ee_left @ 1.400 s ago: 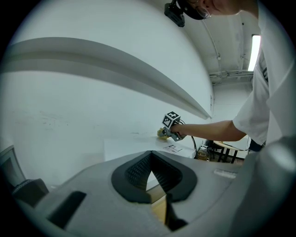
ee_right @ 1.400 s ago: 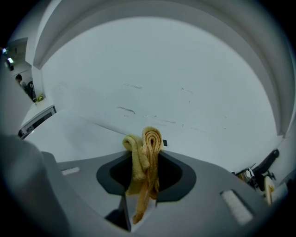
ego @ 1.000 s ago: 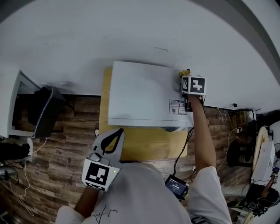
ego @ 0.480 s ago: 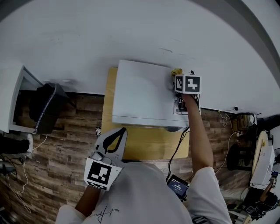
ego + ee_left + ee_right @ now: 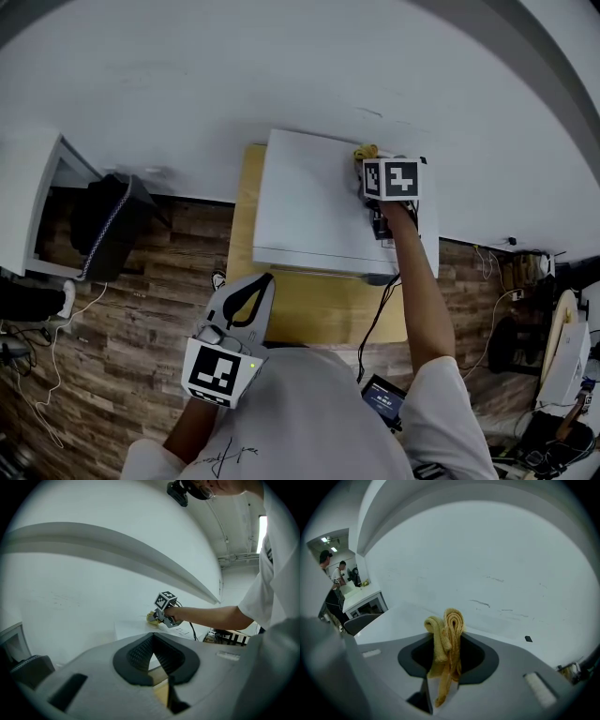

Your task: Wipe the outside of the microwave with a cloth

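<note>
A white microwave [image 5: 314, 216] stands on a light wooden table [image 5: 319, 314] against the white wall. My right gripper [image 5: 367, 157] is over the back right part of the microwave's top, shut on a bunched yellow cloth [image 5: 446, 641] whose folds stick out past the jaws. The cloth [image 5: 364, 152] shows as a small yellow lump near the wall, and the microwave's top [image 5: 391, 618] lies just below it. My left gripper [image 5: 246, 298] hangs low near my body at the table's front edge, jaws together with nothing in them. From it I see the right gripper [image 5: 157, 616] on the microwave [image 5: 133, 629].
A black cable [image 5: 380, 314] runs from the microwave's right side down across the table. A black bag [image 5: 108, 225] leans by a white cabinet [image 5: 33, 216] on the left. The floor is wood plank [image 5: 122, 328]. Clutter and cords lie at the far right [image 5: 544, 375].
My right gripper has slid left along the microwave's top near the wall, taking the cloth with it. The left gripper has stayed where it was.
</note>
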